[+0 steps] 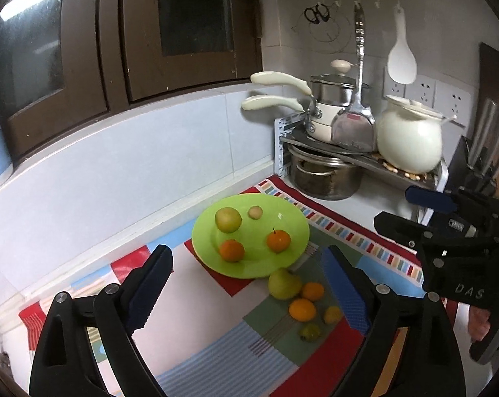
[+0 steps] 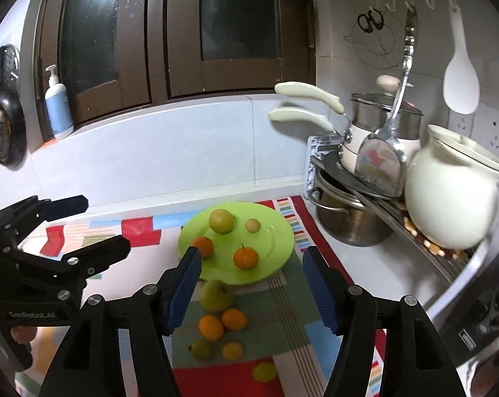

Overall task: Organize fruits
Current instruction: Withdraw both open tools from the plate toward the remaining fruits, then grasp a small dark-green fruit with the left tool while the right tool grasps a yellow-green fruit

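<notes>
Small kitchen corner here, tiled wall, dark window frames behind, and a patchwork cloth (image 1: 216, 330) is covering the counter. A lime green plate (image 1: 284, 213) is sitting toward the far side of it, carrying a green apple (image 1: 228, 219), a small pale fruit (image 1: 255, 212) and two oranges (image 1: 231, 250). Nearer the cameras, just off the plate's near edge, a pear-ish green fruit (image 1: 283, 284) is lying with two more oranges (image 1: 302, 309) and a few little yellowish ones, all loose on the cloth.

Both claws are hanging above the cloth with nothing in them. The left gripper (image 1: 249, 284) is standing wide open, and the right gripper (image 2: 252, 287) is gaping too, with no fruit between its pads.

So I'd say we're sitting between picks: roughly half sorted, with the loose cluster still waiting. Next move probably calls for dropping one claw around the big green fruit, since it's lying closest to the plate, and squeezing gently so it isn't rolling into the oranges beside it.
</notes>
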`<state>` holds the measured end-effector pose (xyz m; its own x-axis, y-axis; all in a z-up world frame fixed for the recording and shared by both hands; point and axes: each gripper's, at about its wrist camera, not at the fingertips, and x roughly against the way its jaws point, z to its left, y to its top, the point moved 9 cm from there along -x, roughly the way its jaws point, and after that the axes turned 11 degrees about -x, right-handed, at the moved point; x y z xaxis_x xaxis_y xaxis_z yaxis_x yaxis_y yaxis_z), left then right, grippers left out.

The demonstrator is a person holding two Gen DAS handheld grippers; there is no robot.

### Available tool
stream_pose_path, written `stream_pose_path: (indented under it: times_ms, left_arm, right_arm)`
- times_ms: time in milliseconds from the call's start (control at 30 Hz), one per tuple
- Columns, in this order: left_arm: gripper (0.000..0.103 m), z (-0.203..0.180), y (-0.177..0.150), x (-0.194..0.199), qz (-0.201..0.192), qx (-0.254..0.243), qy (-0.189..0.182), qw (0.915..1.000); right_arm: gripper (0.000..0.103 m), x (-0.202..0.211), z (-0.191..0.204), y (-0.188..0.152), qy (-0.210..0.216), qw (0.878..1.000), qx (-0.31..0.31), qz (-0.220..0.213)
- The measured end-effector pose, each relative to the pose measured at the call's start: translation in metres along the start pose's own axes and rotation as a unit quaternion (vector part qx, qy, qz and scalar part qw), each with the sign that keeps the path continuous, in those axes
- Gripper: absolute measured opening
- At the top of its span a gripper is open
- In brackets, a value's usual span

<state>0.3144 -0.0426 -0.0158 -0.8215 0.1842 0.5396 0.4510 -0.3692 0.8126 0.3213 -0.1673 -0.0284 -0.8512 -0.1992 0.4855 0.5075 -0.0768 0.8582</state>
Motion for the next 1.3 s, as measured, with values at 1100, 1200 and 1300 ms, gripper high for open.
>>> stream_pose_path:
  times_ms: [1100, 1200, 1300]
  left_arm:
    - [0.080, -0.090, -0.107, -0.060, 0.075, -0.031, -0.085, 0.9931]
    - [0.073, -0.093, -0.116, -0.071, 0.090, -0.030, -0.097, 0.9908]
    - [0.066, -0.096, -0.123, -0.084, 0.103, -0.024, -0.112, 0.9881]
  right_arm:
    - [0.067, -0.020, -0.045, -0.128, -0.023, 0.993, 0.031, 0.111]
    - [0.066, -0.030, -0.047, -0.137, -0.020, 0.992, 0.029, 0.123]
    - [0.061, -0.039, -0.048, -0.143, -0.015, 0.991, 0.025, 0.134]
